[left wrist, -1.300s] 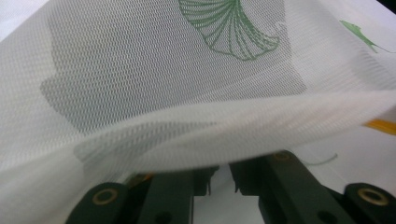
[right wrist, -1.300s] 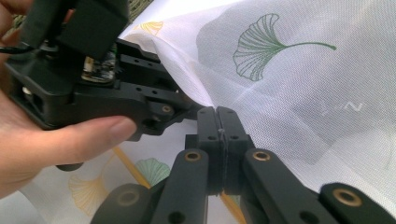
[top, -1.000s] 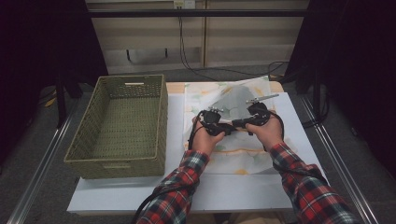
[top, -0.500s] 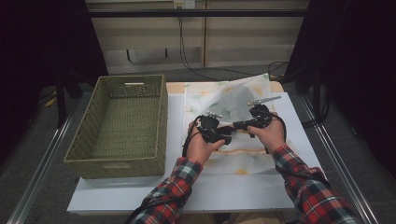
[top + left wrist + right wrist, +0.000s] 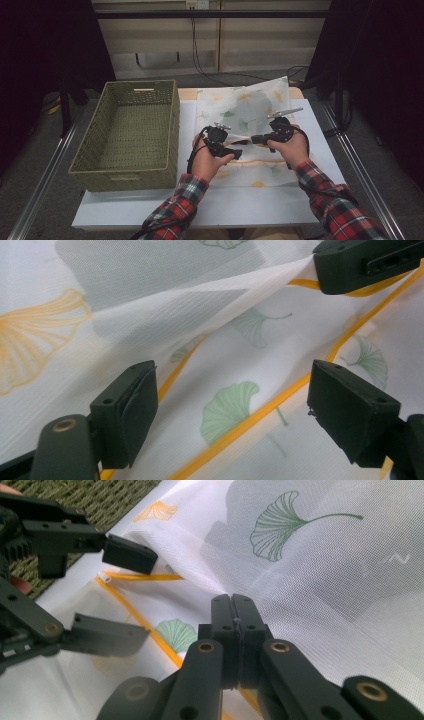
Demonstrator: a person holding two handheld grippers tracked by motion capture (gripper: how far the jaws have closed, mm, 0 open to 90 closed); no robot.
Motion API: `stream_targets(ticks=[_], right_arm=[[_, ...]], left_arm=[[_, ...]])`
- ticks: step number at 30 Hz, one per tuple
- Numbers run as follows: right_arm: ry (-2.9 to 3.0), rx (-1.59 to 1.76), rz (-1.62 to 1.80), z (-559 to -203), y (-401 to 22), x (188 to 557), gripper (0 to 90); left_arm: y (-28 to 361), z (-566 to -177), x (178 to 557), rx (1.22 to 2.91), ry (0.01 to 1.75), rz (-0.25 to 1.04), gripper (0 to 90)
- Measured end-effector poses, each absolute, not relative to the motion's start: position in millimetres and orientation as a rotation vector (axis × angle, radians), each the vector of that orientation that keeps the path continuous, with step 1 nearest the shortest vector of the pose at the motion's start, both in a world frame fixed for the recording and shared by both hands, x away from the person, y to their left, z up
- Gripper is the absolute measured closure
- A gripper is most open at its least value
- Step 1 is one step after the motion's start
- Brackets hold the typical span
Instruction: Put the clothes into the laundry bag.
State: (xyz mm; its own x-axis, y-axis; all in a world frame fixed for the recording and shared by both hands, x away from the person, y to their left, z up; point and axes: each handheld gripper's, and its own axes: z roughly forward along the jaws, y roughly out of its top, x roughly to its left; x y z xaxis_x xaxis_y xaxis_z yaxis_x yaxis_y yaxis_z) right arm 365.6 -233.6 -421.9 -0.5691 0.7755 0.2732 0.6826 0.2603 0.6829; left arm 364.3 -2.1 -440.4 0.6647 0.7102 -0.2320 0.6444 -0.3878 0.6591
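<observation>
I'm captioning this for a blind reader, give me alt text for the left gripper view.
The left gripper has its jaws open over a white mesh cloth printed with ginkgo leaves and orange stripes. At upper right, the right gripper pinches a lifted fold of that cloth.

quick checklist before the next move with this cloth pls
1. Right gripper shut on the cloth: ok, jaws pressed together with the fabric pulled taut from them.
2. Left gripper free of the cloth: ok, jaws have just been opening and stand apart over the fabric, pads not pressing.
3. A fold lifted for the left gripper to take: ok, a raised ridge runs from the right gripper's jaws.
4. Cloth flat on the table: not ok, the far part lies folded over and creased.
5. Basket ready to receive: ok, nothing in it, beside the cloth.
6. Cables clear of the cloth: cannot tell.
</observation>
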Motion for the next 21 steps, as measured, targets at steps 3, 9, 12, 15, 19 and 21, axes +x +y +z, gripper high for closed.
stream_targets(ticks=[3,9,12,15,19,21], right_arm=[[2.403,1.395,1.217,-425,-236,364,90.0],[2.42,1.391,1.215,-430,-238,360,90.0],[2.429,1.387,1.212,-433,-240,357,90.0],[2.433,1.385,1.22,-436,-241,355,90.0],[2.44,1.376,1.222,-439,-244,351,90.0],[2.435,1.388,1.229,-441,-246,349,90.0]], left_arm=[[3,-439,363,2.114,1.061,0.13,16.5],[14,-437,361,2.115,1.066,0.174,13.8],[18,-437,361,2.1,1.087,0.174,13.0],[23,-437,361,2.106,1.103,0.179,11.9],[28,-438,360,2.101,1.127,0.184,11.0],[30,-438,360,2.096,1.139,0.189,10.6]])
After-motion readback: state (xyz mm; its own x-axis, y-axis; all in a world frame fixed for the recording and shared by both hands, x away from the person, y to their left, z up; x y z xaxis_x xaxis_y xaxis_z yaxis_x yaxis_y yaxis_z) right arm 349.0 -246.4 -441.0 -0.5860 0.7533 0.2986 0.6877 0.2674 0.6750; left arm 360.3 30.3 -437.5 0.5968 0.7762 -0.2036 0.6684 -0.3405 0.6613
